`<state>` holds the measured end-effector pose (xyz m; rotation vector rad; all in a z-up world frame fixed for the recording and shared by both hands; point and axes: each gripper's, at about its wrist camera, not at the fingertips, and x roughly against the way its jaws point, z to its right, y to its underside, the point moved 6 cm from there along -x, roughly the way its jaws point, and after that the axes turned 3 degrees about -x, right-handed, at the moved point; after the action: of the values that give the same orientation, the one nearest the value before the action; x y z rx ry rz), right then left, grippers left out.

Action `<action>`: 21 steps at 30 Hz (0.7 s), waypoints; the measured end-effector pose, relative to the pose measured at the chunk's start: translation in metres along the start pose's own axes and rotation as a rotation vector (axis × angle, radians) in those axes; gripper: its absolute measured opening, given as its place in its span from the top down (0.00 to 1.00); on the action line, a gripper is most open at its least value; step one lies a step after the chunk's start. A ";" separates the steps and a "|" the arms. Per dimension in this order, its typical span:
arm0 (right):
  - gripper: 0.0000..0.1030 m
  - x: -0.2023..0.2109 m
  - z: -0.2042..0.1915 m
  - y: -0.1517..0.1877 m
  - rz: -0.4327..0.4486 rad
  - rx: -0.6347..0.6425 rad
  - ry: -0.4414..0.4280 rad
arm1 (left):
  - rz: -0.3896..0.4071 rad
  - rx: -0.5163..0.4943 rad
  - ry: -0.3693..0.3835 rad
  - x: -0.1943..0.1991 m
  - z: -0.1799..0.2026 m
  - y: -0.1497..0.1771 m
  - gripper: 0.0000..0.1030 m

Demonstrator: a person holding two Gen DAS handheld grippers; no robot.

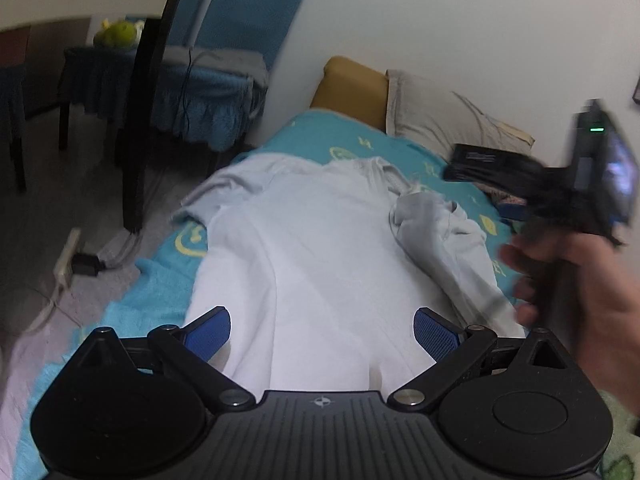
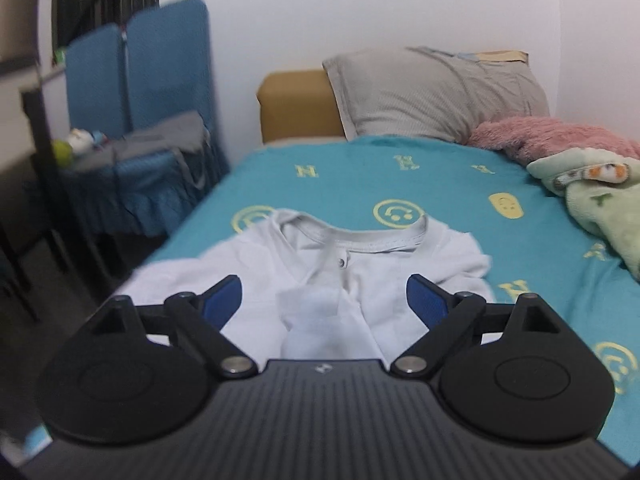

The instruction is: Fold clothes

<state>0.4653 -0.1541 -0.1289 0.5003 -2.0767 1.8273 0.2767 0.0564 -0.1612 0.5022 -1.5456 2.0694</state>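
Observation:
A white T-shirt (image 1: pixel 312 248) lies spread on the teal bed cover (image 1: pixel 320 136), collar toward the pillows. Its right sleeve (image 1: pixel 432 220) is bunched up; the left sleeve hangs toward the bed's left edge. My left gripper (image 1: pixel 322 334) is open and empty above the shirt's lower part. My right gripper (image 2: pixel 324 300) is open and empty above the shirt (image 2: pixel 360 276), just short of the collar (image 2: pixel 352 238). In the left wrist view the right gripper's body (image 1: pixel 560 176), blurred, is held in a hand at the right, over the bunched sleeve.
A grey pillow (image 2: pixel 436 92) and a tan cushion (image 2: pixel 296 108) lie at the bed's head. A pink blanket (image 2: pixel 552 136) and a green one (image 2: pixel 600 204) lie at the right. Blue-covered chairs (image 2: pixel 160 152) and a dark table leg (image 1: pixel 140 120) stand left; a power strip (image 1: pixel 68 256) lies on the floor.

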 end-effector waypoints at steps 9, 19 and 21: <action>0.12 0.201 0.041 0.023 -0.048 -0.060 -0.079 | 0.039 -0.049 0.019 0.047 0.026 0.009 0.04; 0.12 0.326 0.117 0.060 0.031 -0.191 -0.057 | -0.063 -0.162 0.108 0.090 0.084 0.065 0.04; 0.12 0.341 0.133 0.053 0.089 -0.192 -0.055 | -0.085 -0.210 0.114 0.090 0.100 0.074 0.04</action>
<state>0.1367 -0.2949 -0.0335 0.4179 -2.3169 1.6546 0.1597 -0.0409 -0.1389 0.3594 -1.6222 1.8146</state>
